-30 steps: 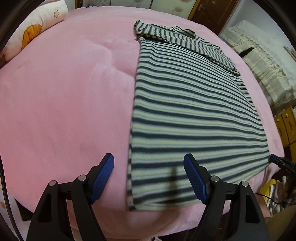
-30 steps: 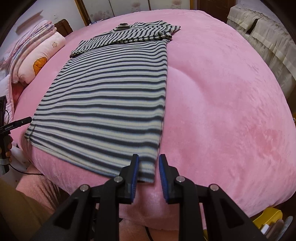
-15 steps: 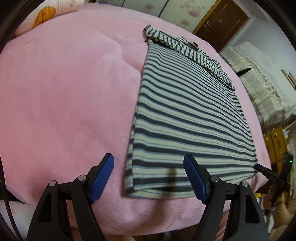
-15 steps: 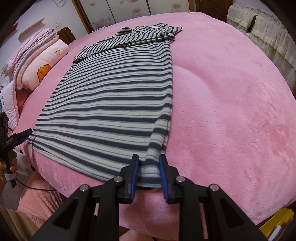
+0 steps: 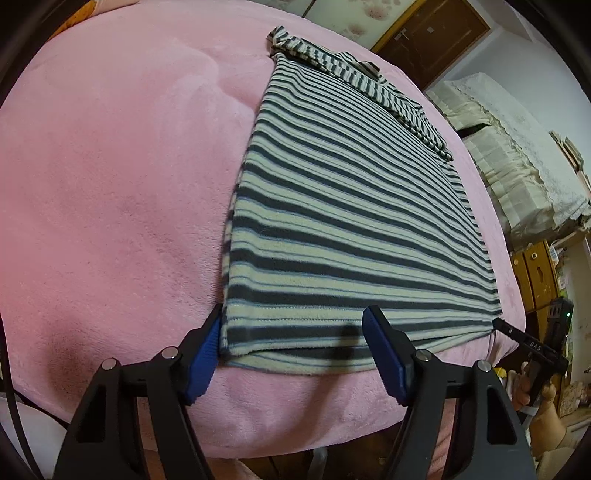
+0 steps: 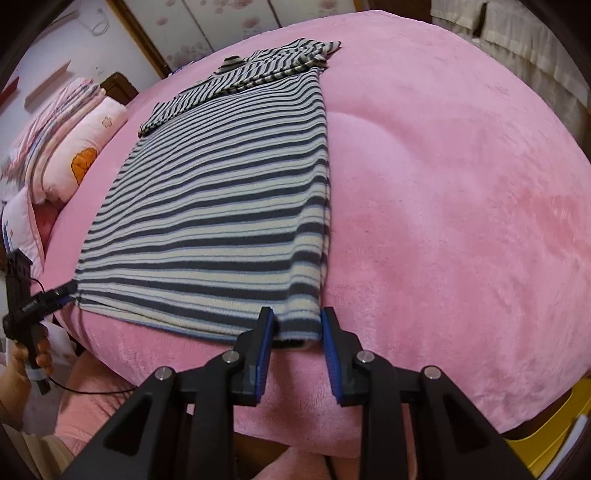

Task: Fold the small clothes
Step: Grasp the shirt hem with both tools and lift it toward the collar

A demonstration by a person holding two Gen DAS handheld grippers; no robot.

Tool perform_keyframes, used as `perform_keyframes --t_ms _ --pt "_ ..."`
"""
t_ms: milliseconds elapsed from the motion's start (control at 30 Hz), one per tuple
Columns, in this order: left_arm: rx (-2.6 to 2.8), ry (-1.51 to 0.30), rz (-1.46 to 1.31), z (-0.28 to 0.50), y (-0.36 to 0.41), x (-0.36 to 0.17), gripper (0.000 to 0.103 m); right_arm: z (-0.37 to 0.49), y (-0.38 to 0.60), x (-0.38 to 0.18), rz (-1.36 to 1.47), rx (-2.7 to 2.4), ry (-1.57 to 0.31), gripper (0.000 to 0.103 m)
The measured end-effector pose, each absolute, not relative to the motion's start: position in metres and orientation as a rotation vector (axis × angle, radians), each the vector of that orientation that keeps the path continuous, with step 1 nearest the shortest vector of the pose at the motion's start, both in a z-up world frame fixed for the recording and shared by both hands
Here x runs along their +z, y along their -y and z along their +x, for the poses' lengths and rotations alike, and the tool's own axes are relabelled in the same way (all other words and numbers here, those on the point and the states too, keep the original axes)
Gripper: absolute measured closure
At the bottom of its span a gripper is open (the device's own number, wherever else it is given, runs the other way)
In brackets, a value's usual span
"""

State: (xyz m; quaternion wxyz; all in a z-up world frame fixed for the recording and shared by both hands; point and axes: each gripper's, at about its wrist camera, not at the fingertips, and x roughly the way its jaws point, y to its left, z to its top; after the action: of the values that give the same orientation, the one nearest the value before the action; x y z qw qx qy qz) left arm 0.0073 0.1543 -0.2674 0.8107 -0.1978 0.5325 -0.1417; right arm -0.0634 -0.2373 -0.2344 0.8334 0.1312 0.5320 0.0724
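Observation:
A grey-and-cream striped shirt (image 5: 351,206) lies flat on the pink blanket (image 5: 110,184), its sleeves folded across the far end. My left gripper (image 5: 293,314) straddles the near left corner of the hem. Its jaws are wide and closing, and the left pad (image 5: 207,354) touches the shirt's side edge. In the right wrist view the same shirt (image 6: 229,206) reaches my right gripper (image 6: 297,313). Its jaws stand narrowly apart with the near right hem corner between the pads, which do not visibly press it. Each gripper shows at the other's corner: the right gripper (image 5: 517,336), the left gripper (image 6: 37,299).
Pillows and folded quilts (image 6: 81,155) are stacked at the bed's left side. Cream-covered furniture (image 5: 517,158) and a wooden cabinet (image 5: 535,273) stand to the right. A wooden door (image 5: 436,33) is behind. The blanket (image 6: 443,184) drops away at the near edge.
Both grippers have come down and forward onto the near hem. The shirt's two near corners now lie between their jaws, where before the jaws hung short of it.

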Motion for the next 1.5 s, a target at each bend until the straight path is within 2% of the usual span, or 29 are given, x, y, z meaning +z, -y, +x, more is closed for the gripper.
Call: perform_keyframes --t_ms 167,200,367,433,500,767,1500 --pt "-0.303 -1.130 -0.481 0.006 -0.159 -0.271 0.033 -0.062 0.244 -0.239 0.350 0.155 -1.121 0.077" --pt "-0.299 -1.130 -0.485 0.007 -0.160 -0.273 0.035 -0.062 0.247 -0.240 0.371 0.157 -1.119 0.077" --pt "-0.241 -1.141 -0.500 0.008 -0.166 -0.281 0.064 -0.059 0.253 -0.250 0.472 0.165 -1.126 0.077" --pt "-0.225 -1.150 -0.510 0.008 -0.171 -0.284 0.087 -0.059 0.253 -0.250 0.468 0.165 -1.130 0.078" --pt "-0.221 -1.159 -0.526 0.007 -0.175 -0.285 0.092 -0.059 0.248 -0.246 0.443 0.181 -1.133 0.094" --pt "-0.169 -1.165 -0.404 0.012 -0.159 -0.274 0.096 -0.056 0.237 -0.227 0.351 0.199 -1.099 0.095" --pt "-0.084 -1.025 -0.634 0.000 -0.196 -0.253 0.097 -0.062 0.248 -0.175 0.379 0.235 -0.967 0.096"
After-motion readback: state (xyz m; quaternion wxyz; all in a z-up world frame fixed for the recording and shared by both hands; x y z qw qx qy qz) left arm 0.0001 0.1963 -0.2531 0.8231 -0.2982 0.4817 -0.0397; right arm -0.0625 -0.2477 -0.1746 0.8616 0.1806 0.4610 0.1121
